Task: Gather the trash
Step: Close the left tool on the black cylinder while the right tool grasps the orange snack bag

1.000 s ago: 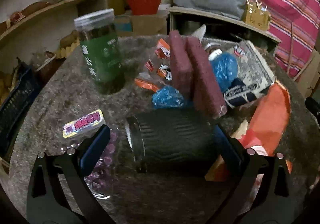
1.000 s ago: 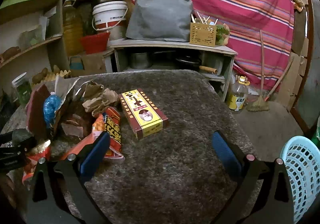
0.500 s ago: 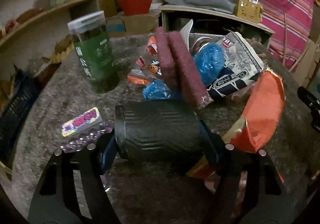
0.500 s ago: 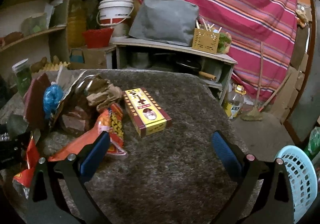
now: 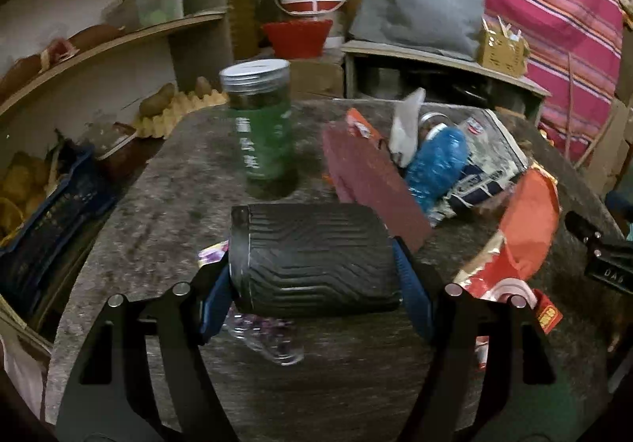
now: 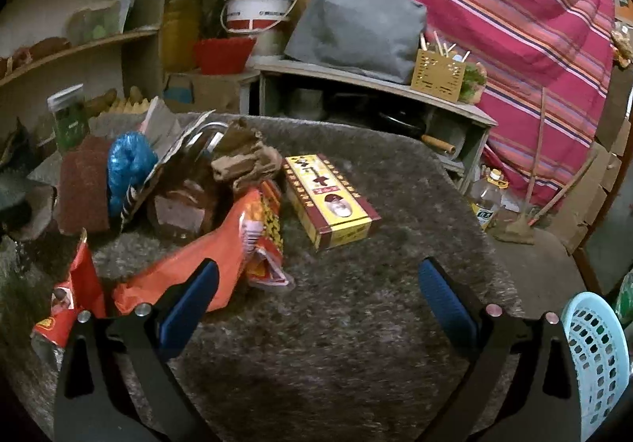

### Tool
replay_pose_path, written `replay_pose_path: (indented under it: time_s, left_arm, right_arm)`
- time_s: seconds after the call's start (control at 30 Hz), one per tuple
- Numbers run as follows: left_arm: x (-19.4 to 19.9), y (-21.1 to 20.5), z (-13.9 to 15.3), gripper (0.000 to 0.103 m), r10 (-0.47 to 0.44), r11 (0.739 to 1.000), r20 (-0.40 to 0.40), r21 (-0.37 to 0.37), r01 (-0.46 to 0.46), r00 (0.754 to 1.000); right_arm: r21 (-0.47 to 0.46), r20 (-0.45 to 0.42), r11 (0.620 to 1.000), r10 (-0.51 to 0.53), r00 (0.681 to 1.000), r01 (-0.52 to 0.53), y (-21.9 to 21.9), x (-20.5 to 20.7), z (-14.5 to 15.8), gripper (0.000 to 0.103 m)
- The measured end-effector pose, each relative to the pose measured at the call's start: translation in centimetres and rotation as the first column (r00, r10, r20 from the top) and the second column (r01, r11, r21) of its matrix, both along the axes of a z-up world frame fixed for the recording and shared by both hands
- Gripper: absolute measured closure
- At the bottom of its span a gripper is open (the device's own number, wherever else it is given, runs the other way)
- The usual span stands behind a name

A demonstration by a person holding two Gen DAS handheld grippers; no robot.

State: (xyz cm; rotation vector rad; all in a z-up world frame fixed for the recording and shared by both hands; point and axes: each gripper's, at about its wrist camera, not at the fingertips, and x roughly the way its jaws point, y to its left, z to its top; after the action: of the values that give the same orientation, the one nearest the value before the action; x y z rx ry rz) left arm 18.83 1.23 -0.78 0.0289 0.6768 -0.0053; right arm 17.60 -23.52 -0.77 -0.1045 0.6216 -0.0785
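Note:
My left gripper [image 5: 316, 284] is shut on a black ribbed paper cup [image 5: 312, 256] that lies sideways between the blue pads, lifted a little above the grey table [image 5: 158, 204]. Behind it lie a maroon scouring pad [image 5: 372, 177], a blue crumpled bag [image 5: 435, 161], a printed wrapper [image 5: 490, 161] and an orange snack bag [image 5: 530, 228]. My right gripper [image 6: 316, 295] stands open over the carpeted table [image 6: 356, 343] with nothing between its fingers. Ahead of it lie the orange snack bag [image 6: 205, 264], a yellow and maroon box [image 6: 328, 201] and the trash heap [image 6: 190, 181].
A green jar with a silver lid [image 5: 261, 125] stands upright behind the cup. A purple candy wrapper [image 5: 213, 256] lies under the left gripper. A light blue basket [image 6: 597, 355] sits on the floor at the right. Shelves, a white bucket [image 6: 257, 11] and a striped cloth are behind.
My left gripper closed on the black cup and lifted it off the table, moving back. The right gripper rolled slightly and shifted a little over the table, staying open.

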Motion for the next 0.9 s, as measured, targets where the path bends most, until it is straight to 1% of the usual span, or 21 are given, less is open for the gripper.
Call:
replay_pose_path:
  time_s: [0.07,0.13,0.23,0.33,0.4,0.47,0.5,0.57,0.6,0.67,0.77,0.87,0.9]
  left_arm:
    - [-0.1,0.8,0.3,0.032,0.012,1.000,0.009,-0.007,-0.012,1.000]
    - [-0.2,1.4,0.3,0.032,0.023,1.000,0.015,-0.012,-0.023,1.000]
    - [0.1,2.0,0.3,0.032,0.033,0.999,0.009,-0.024,-0.033,0.999]
    - [0.3,2.2,0.2,0.032,0.030,0.999,0.008,-0.022,-0.030,1.000]
    - [0.5,2.0,0.1,0.032,0.022,1.000,0.011,-0.014,-0.022,1.000]
    - [0.6,2.0,-0.1,0.032,0.018,1.000,0.010,-0.009,-0.018,1.000]
    - [0.7,2.0,-0.2,0.032,0.015,1.000,0.007,-0.008,-0.015,1.000]
    - [0.8,1.9,-0.3,0.032,0.016,1.000,0.004,-0.007,-0.016,1.000]
    - [0.7,1.9,-0.3,0.032,0.017,1.000,0.004,-0.007,-0.017,1.000]
    - [0.7,1.8,-0.3,0.032,0.018,1.000,0.003,-0.011,-0.018,1.000]
    - [0.7,1.8,-0.2,0.032,0.018,1.000,0.005,-0.017,-0.018,1.000]
    - [0.5,1.4,-0.1,0.032,0.013,1.000,0.010,-0.014,-0.013,1.000]
    - [0.5,1.3,-0.1,0.032,0.012,1.000,0.011,-0.011,-0.012,1.000]
  right_arm:
    - [0.001,-0.005,1.000,0.012,1.000,-0.012,0.3,0.3,0.0,0.016]
    - [0.004,-0.016,1.000,0.027,0.999,-0.027,0.9,0.7,-0.1,0.021]
    - [0.007,-0.032,0.998,0.056,0.998,-0.056,1.6,1.5,-0.2,0.031]
    - [0.016,-0.039,0.997,0.080,0.996,-0.079,2.3,2.4,-0.2,0.037]
    - [0.013,-0.047,0.996,0.090,0.995,-0.090,2.8,2.9,-0.3,0.046]
    - [0.012,-0.066,0.995,0.104,0.992,-0.104,3.2,3.5,-0.6,0.061]
    - [0.015,-0.071,0.994,0.111,0.991,-0.110,3.3,3.6,-0.6,0.064]
    - [0.021,-0.076,0.992,0.127,0.989,-0.126,3.4,3.8,-0.6,0.075]
    - [0.025,-0.077,0.991,0.135,0.988,-0.134,3.5,3.8,-0.6,0.078]
    - [0.029,-0.068,0.989,0.145,0.987,-0.143,3.3,3.7,-0.5,0.090]
    - [0.032,-0.035,0.988,0.154,0.987,-0.153,2.9,3.1,0.1,0.092]
    - [0.023,-0.004,0.987,0.160,0.987,-0.159,2.7,2.5,0.8,0.093]
    - [0.034,0.007,0.986,0.163,0.987,-0.163,2.4,2.1,1.0,0.094]
